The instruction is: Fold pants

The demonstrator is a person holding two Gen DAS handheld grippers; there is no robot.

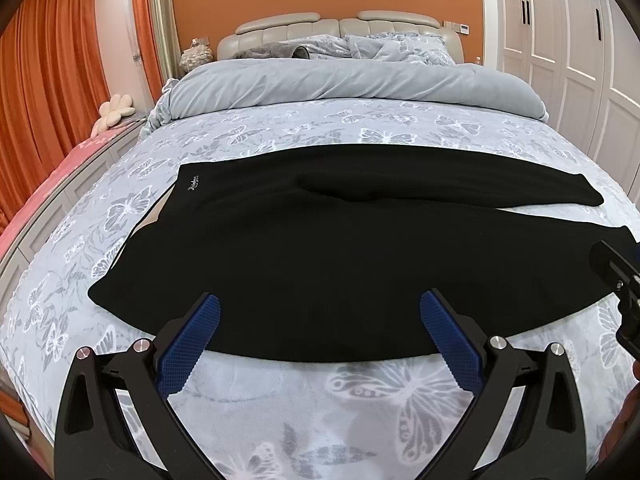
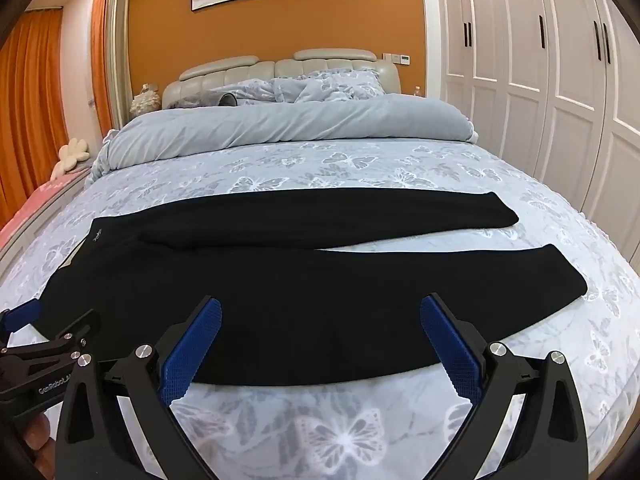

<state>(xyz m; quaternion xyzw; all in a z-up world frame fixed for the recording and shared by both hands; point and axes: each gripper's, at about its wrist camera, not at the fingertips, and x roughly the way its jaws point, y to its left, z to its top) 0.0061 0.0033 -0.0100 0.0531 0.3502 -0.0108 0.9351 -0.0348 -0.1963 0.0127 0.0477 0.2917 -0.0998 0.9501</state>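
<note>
Soft, even indoor light fills the room, with no harsh shadows. Fisheye bending curves the edges, corners go dark, and the pants (image 1: 320, 248) read as flat black.

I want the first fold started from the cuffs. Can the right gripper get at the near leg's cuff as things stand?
Probably yes. The right gripper is open over the near edge of the black knit pants, and the near leg's cuff lies flat on the butterfly-print bedspread to its right, with nothing between them.

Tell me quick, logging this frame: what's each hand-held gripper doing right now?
Left hand-held gripper: open, holding nothing, at the near edge of the black pants.
Right hand-held gripper: open, holding nothing, at the same edge.
</note>
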